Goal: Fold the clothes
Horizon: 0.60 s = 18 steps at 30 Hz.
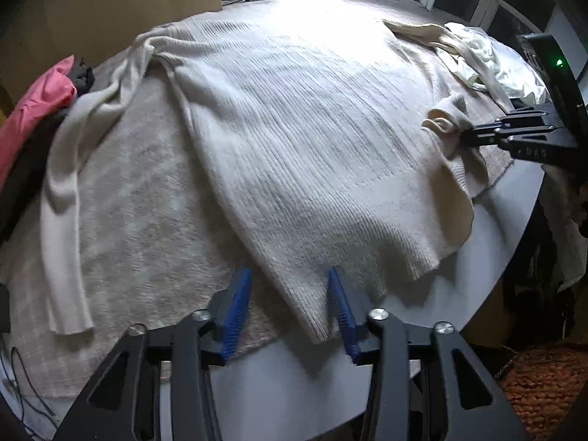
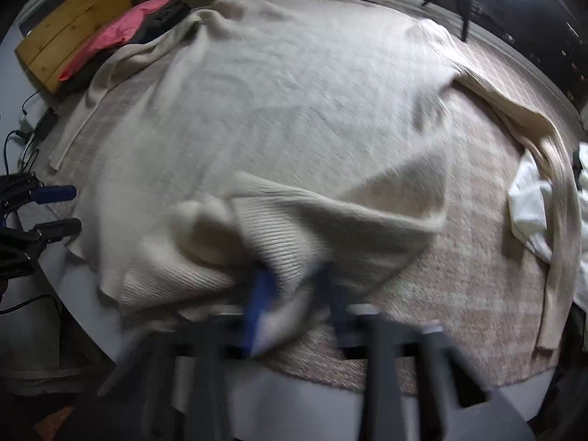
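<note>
1. Far left: pink garment (image 1: 33, 99) heaped at the counter (image 1: 279, 378) edge, out of the way.
2. Cream ribbed sweater (image 1: 294, 139) lies flat on a beige mat (image 1: 147, 202), sleeves out, laid ready for folding.
3. Left claw (image 1: 290, 305) hangs released, blue pads astride the hem corner, not pinching.
4. Right claw (image 2: 294, 294) is clenched on the other hem corner, bunched, probably for a fold.
5. Far right: white cloth (image 1: 492, 66); dark windows behind.

The right claw (image 2: 294, 294) is motion-blurred in its own view; the sweater (image 2: 294, 110) fold hides its tips. The pink cloth (image 1: 33, 106) runs off the left edge.
</note>
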Available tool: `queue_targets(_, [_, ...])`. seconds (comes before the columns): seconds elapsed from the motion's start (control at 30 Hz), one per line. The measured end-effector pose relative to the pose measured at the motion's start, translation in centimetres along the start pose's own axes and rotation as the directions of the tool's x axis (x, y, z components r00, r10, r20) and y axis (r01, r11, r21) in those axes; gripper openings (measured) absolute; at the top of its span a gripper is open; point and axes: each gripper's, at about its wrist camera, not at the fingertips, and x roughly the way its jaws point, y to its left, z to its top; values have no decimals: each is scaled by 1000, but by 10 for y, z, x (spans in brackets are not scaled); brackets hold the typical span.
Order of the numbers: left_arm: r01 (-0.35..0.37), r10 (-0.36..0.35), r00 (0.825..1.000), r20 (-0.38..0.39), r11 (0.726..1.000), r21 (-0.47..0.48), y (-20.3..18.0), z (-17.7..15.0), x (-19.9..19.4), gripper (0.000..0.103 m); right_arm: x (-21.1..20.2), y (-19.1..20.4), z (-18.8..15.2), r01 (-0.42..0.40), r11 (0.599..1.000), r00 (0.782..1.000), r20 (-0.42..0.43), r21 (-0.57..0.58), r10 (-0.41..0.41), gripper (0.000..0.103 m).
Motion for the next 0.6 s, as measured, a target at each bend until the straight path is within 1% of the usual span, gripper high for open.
queue_targets(0.07, [16,-16,1000,1,1000,-3,-2,-1,-1,27,-15,-21,-12,-46,994,998,41,98,43,4])
queue_targets(0.1, [25,-25,999,20,1000,-6,-1,-2,-9,29,-27,-34,-20,-78,984,995,80,158,66,4])
queue_targets(0.17, [31,-31,998,51,999,-10,1,-5,-21,31,-56,-64,-43,-141,948,980,175,284,94,4])
queue_targets(0.2, [37,-36,997,63,999,-11,2,-7,-27,33,-61,-79,-54,-159,924,976,194,348,95,4])
queue_targets(0.27, [39,-38,996,75,999,-18,7,-11,-32,35,-49,-101,-70,-136,884,987,135,447,84,5])
queue_targets(0.3, [36,-34,997,76,999,-22,11,-13,-33,35,-43,-109,-76,-106,872,993,101,477,65,6])
queue_targets(0.33, [31,-29,997,72,999,-30,13,-14,-32,35,-37,-107,-75,-36,885,998,59,463,9,7])
queue_targets(0.37, [36,-33,997,66,998,-45,16,-17,-31,35,-34,-105,-73,21,899,999,30,437,-38,10])
queue_targets(0.43, [49,-46,997,54,997,-67,18,-20,-27,35,-36,-93,-67,69,938,995,38,340,-87,12])
queue_targets(0.47, [57,-53,997,49,996,-74,19,-22,-25,35,-37,-87,-64,85,952,994,46,293,-103,16])
queue_targets(0.5, [59,-56,997,45,996,-72,18,-21,-23,35,-40,-81,-60,77,964,994,60,255,-96,23])
queue_targets(0.53, [61,-58,997,41,996,-70,18,-21,-20,35,-42,-75,-57,73,972,993,71,222,-90,27])
queue_targets(0.6, [79,-76,997,34,994,-69,14,-19,-14,35,-44,-68,-52,59,981,994,76,184,-74,47])
